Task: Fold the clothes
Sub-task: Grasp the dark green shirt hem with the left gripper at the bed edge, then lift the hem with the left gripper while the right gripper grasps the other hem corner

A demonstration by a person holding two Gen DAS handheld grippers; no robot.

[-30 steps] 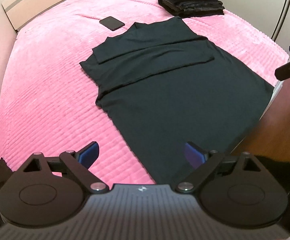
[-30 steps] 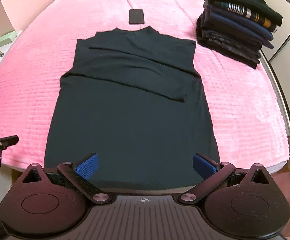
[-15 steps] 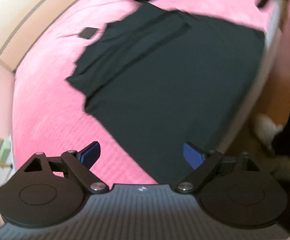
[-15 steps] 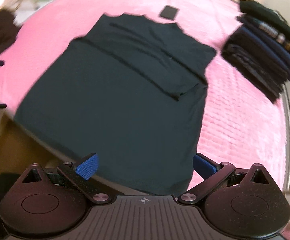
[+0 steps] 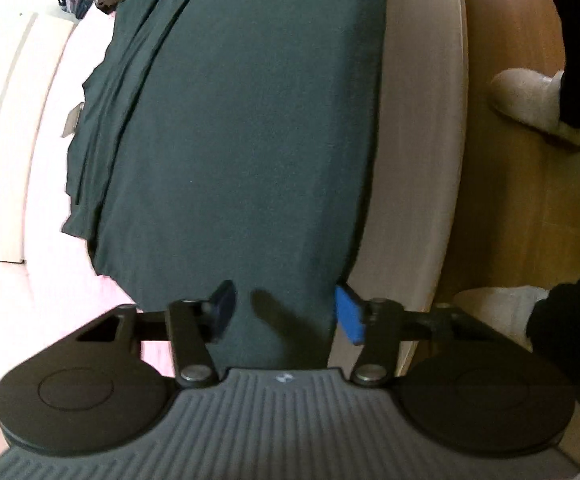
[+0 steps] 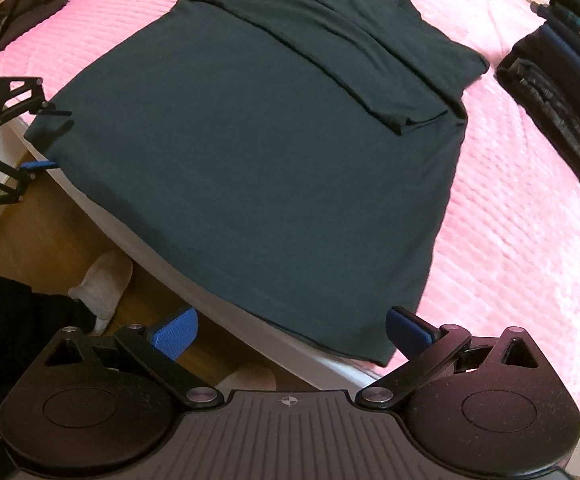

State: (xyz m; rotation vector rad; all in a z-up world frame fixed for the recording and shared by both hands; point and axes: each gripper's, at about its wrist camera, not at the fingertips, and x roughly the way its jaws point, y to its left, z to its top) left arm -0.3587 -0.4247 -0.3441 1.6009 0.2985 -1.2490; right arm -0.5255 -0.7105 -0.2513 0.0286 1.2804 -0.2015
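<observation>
One dark top (image 6: 250,152) is lying flat on the pink bedspread (image 6: 529,240), sleeves already folded across its chest, hem at the bed's near edge; body folds are remaining. Both the left gripper (image 5: 286,312) and right gripper (image 6: 290,328) are standing apart at that hem, each straddling a corner, gripping nothing yet.

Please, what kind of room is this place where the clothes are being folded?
Most likely a bedroom at home. A dark shirt lies spread on a bed with a pink quilted cover, a stack of folded clothes sits beside it, and a person's foot in a slipper stands on the wooden floor.
</observation>
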